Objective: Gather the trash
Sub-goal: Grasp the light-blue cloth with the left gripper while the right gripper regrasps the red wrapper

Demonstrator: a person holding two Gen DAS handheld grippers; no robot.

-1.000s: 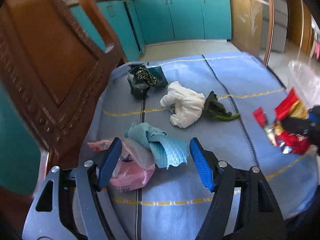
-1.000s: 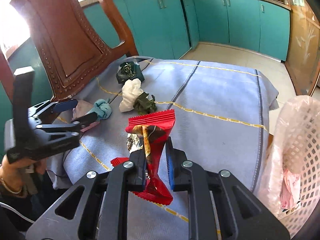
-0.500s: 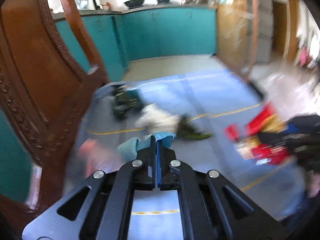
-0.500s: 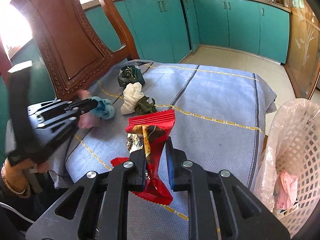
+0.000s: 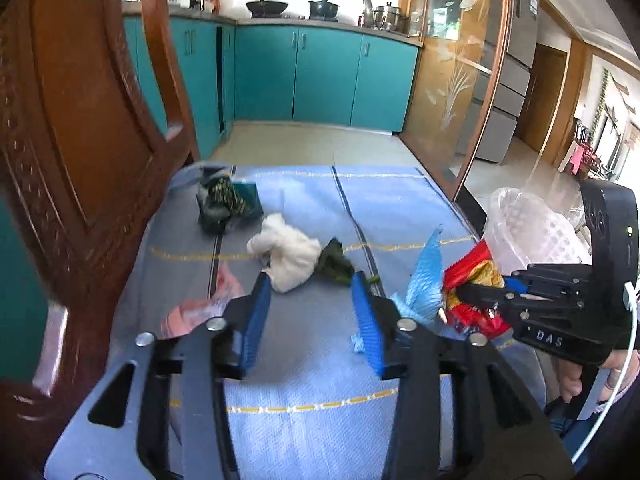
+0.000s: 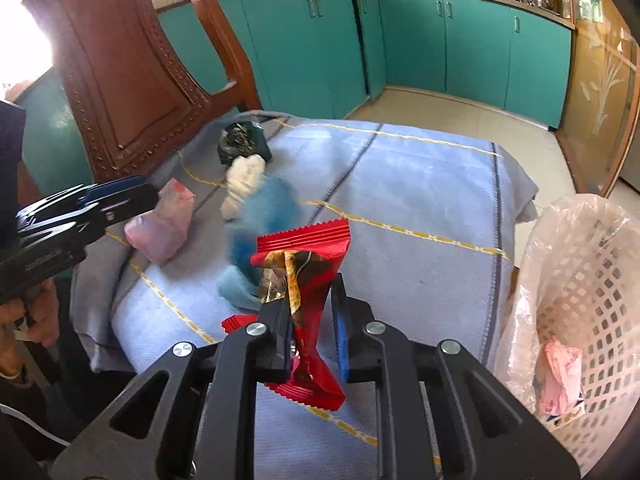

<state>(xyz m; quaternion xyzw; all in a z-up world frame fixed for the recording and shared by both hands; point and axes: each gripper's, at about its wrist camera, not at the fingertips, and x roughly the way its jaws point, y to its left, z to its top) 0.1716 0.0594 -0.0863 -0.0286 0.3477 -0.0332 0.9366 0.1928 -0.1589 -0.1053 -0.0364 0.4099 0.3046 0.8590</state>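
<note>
Left fingers spread wide, empty, over my blue cloth; right gripper pinches red wrapper near basket.

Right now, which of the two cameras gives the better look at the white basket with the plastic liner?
The right wrist view. There the basket fills the right edge, showing its lattice wall, its liner and a pink wrapper inside. The left wrist view shows only its upper part, farther off and partly hidden behind the right gripper.
</note>
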